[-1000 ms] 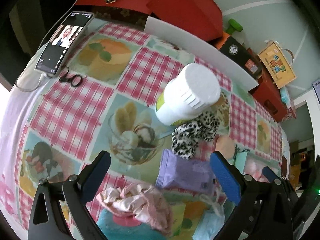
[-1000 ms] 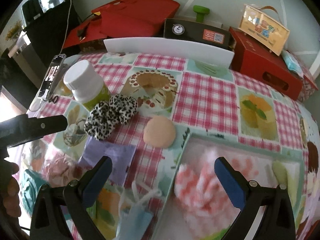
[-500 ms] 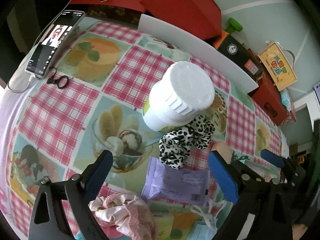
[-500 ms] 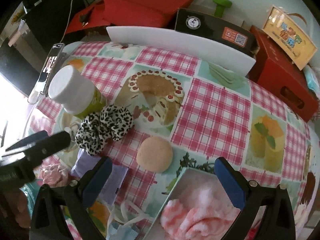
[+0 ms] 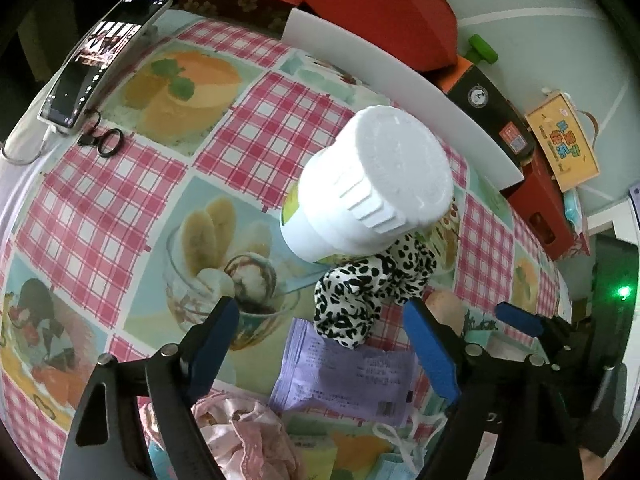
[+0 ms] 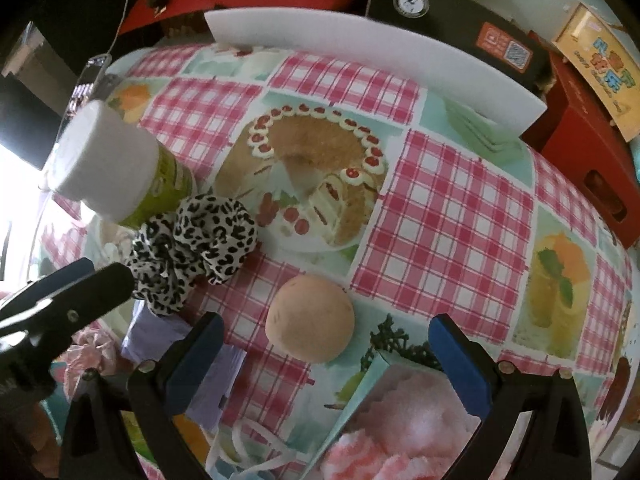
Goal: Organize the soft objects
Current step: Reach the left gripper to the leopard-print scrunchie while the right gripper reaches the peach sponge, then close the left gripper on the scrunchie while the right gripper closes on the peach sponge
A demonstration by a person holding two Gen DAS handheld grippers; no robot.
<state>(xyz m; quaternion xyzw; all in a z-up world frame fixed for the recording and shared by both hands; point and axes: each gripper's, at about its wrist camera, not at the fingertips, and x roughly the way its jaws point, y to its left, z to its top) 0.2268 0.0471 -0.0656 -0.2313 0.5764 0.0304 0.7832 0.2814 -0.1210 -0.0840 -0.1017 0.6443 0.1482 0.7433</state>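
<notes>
A leopard-print scrunchie [image 5: 372, 292] [image 6: 196, 244] lies against a white-lidded jar [image 5: 372, 184]. A purple packet [image 5: 348, 376] lies just below it. My left gripper [image 5: 320, 344] hovers over both; its jaws are closing, and the pads touch nothing. A round peach puff [image 6: 310, 324] sits between the fingers of my open right gripper [image 6: 326, 344], untouched. A pink fluffy cloth [image 6: 400, 432] lies in a shallow box [image 6: 380, 364] under the right finger. Crumpled pink fabric [image 5: 248, 436] lies by the left finger.
A face mask [image 5: 400, 440] lies near the table's front. A phone [image 5: 100, 56] with a cable rests at the far left. A white board [image 6: 372, 52], red boxes [image 6: 592, 160] and a black case [image 6: 460, 12] line the back edge. The right gripper's finger [image 5: 520, 320] is close beside the left one.
My left gripper's jaws have narrowed as it came closer over the scrunchie and packet. The right gripper has moved over and down, so the peach puff now sits between its fingers.
</notes>
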